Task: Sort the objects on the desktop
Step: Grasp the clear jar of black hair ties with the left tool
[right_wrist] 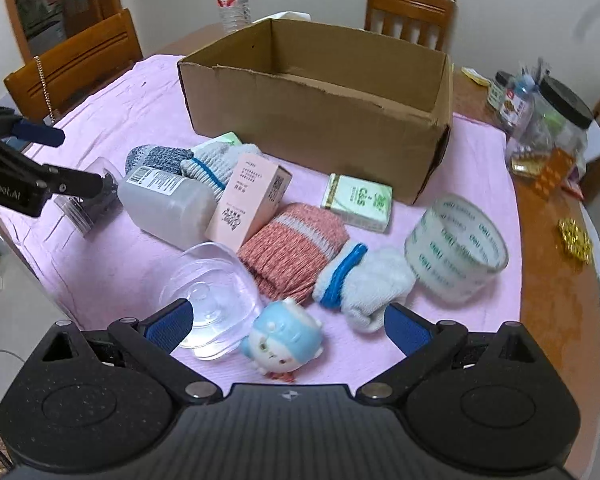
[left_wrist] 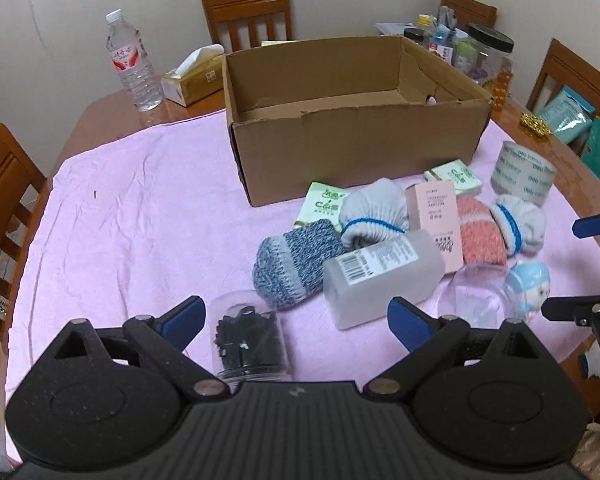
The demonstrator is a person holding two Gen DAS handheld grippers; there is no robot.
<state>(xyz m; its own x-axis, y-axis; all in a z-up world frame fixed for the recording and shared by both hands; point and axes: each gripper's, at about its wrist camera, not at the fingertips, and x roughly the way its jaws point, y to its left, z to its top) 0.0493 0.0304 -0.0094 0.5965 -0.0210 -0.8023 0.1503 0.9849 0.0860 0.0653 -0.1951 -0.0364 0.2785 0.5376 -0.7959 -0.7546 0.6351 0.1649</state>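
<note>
Meanwhile both hand-held grippers wide, empty; sock rolls (right_wrist: 296,248), pink carton (right_wrist: 252,204), tape roll (right_wrist: 456,248) crowd cardboard box (right_wrist: 320,120) front.

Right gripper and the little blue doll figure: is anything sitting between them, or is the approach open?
Nothing visible blocks it. The right gripper is open, and the blue doll figure lies right in front of the gap between its fingers. A clear plastic dish touches the doll's left; a white sock with blue band lies to the right.

socks (right_wrist: 296,248), bottle (right_wrist: 168,208), tape (right_wrist: 456,248) and toy (right_wrist: 284,340) lie before open cardboard box (right_wrist: 320,120).
</note>
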